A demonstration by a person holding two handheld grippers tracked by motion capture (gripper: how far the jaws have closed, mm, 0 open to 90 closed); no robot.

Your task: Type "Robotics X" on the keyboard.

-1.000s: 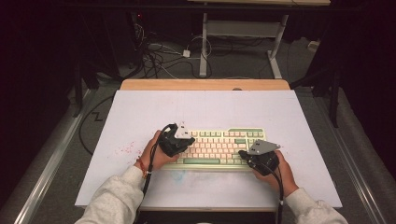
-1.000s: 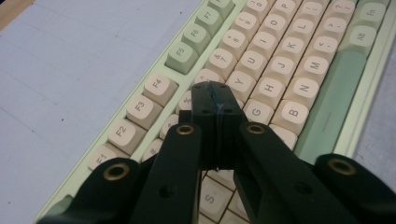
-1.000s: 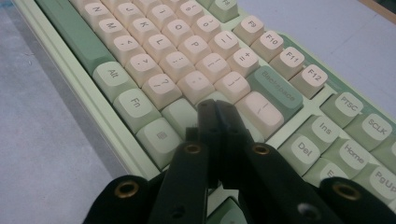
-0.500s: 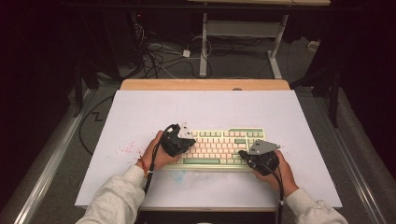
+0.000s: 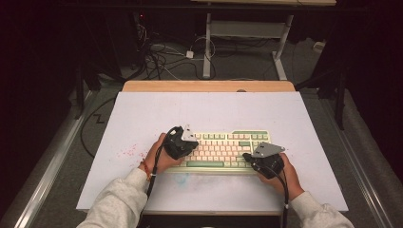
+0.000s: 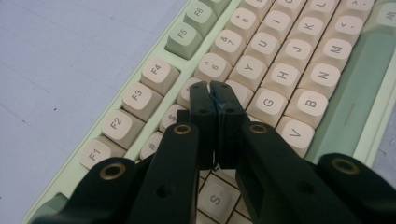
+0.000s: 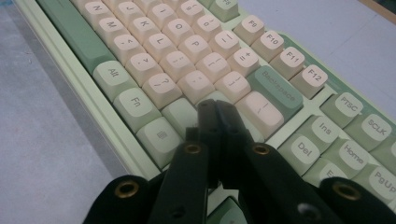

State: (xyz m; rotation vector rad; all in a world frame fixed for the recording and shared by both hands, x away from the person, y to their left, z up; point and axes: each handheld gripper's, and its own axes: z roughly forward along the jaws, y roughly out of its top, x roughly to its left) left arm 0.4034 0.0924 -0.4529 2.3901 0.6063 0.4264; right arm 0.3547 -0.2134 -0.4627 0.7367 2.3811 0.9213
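Two closed grippers poise over a mint-and-cream mechanical keyboard [image 5: 223,151]: the left gripper [image 6: 209,87], jaws together, tips above the number row; the right gripper [image 7: 214,106], jaws together, near Backspace [image 7: 278,87]; the keyboard lies on the white worktop [image 5: 142,118].

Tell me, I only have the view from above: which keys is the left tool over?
Observer: The left tool has its tips shut together above the number row, near the 5 and 6 keys of the keyboard.
Operator: And the right one?
Observer: The right tool is shut too, its tips over the keys just below the Backspace key.
Operator: Is anything pinched between the tips?
Observer: No, both pairs meet with nothing between them.
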